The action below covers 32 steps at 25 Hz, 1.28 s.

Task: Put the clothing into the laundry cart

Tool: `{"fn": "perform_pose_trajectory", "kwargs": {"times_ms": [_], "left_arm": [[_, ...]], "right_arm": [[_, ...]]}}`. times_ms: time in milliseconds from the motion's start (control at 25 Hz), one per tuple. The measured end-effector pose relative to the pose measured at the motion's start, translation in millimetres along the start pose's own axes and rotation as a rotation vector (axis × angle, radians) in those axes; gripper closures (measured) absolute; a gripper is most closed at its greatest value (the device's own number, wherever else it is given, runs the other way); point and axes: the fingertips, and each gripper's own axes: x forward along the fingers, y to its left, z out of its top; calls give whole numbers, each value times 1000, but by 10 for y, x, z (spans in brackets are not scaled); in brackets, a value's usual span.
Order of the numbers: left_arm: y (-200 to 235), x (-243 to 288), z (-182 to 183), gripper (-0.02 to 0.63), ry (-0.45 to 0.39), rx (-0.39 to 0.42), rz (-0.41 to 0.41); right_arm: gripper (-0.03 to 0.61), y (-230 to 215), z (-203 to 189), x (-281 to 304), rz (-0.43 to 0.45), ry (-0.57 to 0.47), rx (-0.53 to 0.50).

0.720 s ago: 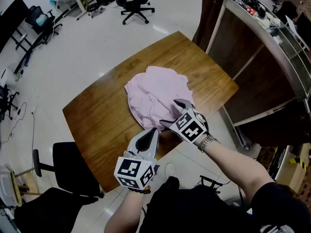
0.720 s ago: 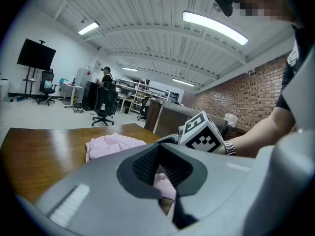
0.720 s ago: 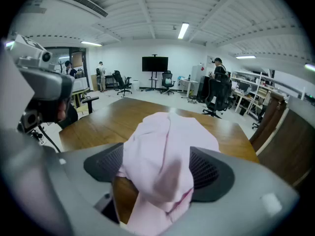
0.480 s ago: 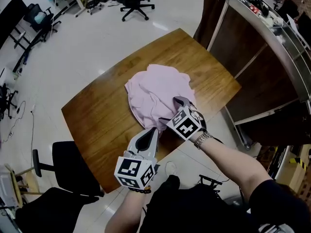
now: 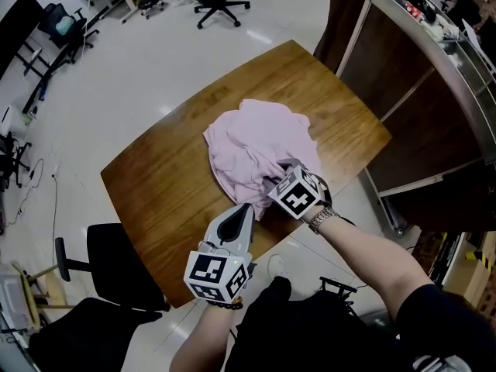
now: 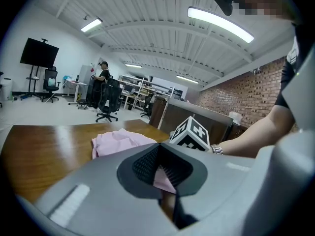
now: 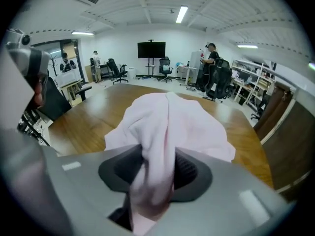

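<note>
**Pink garment, gripped on wooden table**

Right gripper (image 5: 276, 183): forearm reaching in from lower right, jaws clenched on a bunched fold of the pink garment (image 5: 260, 134).
Left gripper (image 5: 248, 208): pointing forward, jaws pinched together at the garment's near hem.
The garment is heaped on the wooden table (image 5: 159, 180).

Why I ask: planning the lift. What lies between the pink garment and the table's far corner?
Nothing: the head view shows bare wood of the table from the pink garment to that corner.
</note>
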Motion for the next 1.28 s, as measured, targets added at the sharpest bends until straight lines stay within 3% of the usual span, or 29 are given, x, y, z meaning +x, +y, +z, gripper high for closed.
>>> {"fn": "perform_pose_trajectory", "kwargs": {"times_ms": [40, 80, 240, 560, 1280], "left_arm": [[1, 1, -4, 611, 1, 0, 0], [-5, -2, -1, 611, 0, 1, -1], [-89, -14, 77, 611, -6, 7, -16], [-406, -118, 313, 611, -28, 24, -74], [-1346, -581, 1131, 611, -97, 80, -271]], "right_arm": [[464, -18, 24, -35, -10, -13, 0], [493, -34, 50, -78, -20, -27, 0], [525, -93, 205, -346, -57, -90, 14], [532, -155, 602, -1135, -120, -209, 45], [534, -41, 1170, -3493, -387, -382, 43]]}}
